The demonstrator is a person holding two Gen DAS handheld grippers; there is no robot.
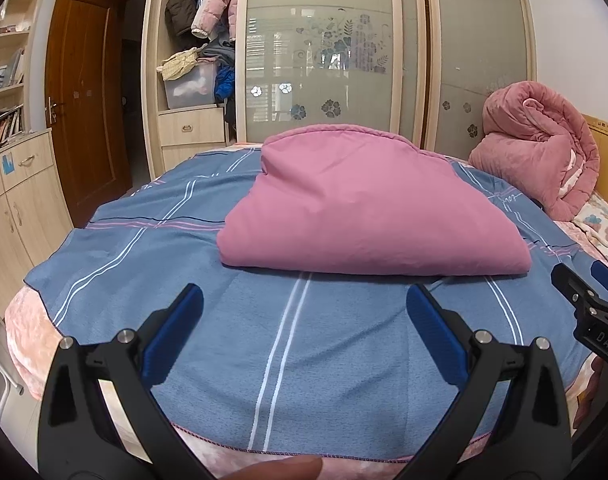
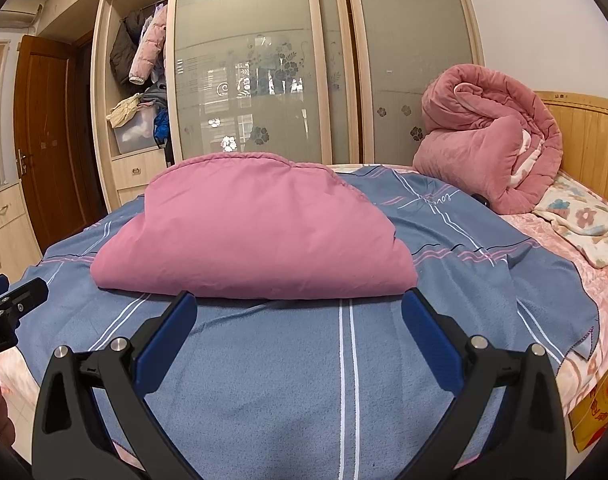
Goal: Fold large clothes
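Two tools and one big bed (image 2: 544, 248) fill what we see. We start with the biggest things. Behind the bed stands a tall wardrobe (image 1: 324, 52) with frosted sliding doors that have flowers on them. Its left part is open, and we see coats (image 1: 207, 4) hanging there above a clear box (image 1: 189, 88). A brown wooden door (image 1: 83, 112) is further left.

On the bed lies a blue blanket (image 1: 287, 340) with white and pink stripes. It is spread out flat and covers most of the bed. At the head of the bed, by the wooden headboard (image 2: 584, 140), sits a fat rolled-up pink quilt (image 2: 492, 140). A small flowery cloth (image 2: 584, 224) lies next to it.

In the middle of the blue blanket rests the folded pink cover (image 2: 255, 236). It is folded into a thick, puffy pile. Its near edge lies straight across, and its far edge is rounded.

Now the small things. Our left tool (image 1: 304, 300) hangs over the blue blanket, a little way in front of the pink pile. Its blue fingers (image 1: 183, 320) are spread wide apart and nothing is between them. Our right tool (image 2: 299, 304) is wide apart too and carries nothing. Its tips are just at the near edge of the pink pile. We cannot tell if they touch it. A fingertip (image 1: 287, 468) shows at the bottom of the left view.
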